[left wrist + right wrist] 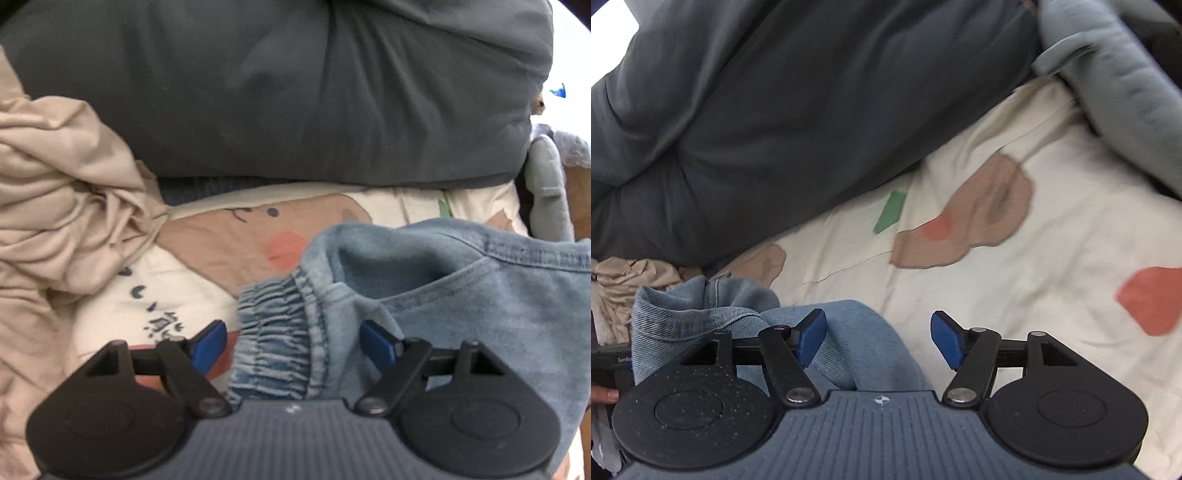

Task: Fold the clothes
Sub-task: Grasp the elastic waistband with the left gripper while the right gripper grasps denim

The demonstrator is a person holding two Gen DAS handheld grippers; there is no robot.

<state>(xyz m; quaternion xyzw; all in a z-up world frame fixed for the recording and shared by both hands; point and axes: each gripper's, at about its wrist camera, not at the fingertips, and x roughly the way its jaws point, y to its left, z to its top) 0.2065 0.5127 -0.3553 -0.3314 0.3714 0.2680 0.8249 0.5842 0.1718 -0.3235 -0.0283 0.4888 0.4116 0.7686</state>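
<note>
On the cartoon-print bed sheet (1034, 258), light-blue denim pants (461, 295) sit bunched; left hand-held gripper (295, 341) and right hand-held gripper (879, 338) both spread, straddling fabric. Looks like the grab stage; closing on the elastic waistband (273, 332) seems next.

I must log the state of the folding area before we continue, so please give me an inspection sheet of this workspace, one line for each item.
Surface: cream bedsheet printed with brown, red and green shapes.
Job's things: light blue denim garment, bunched, its gathered elastic waistband between the left fingers; beige garment crumpled at the left.
Clutter: large dark grey cushion along the back; grey plush item at the right edge.
Grippers: left gripper open around the waistband, not closed on it; right gripper open, denim in front of its left finger, bare sheet near the other.
Cables: nothing seen.
Surroundings: lighter grey padded fabric at upper right; bright, washed-out areas at the corners.
</note>
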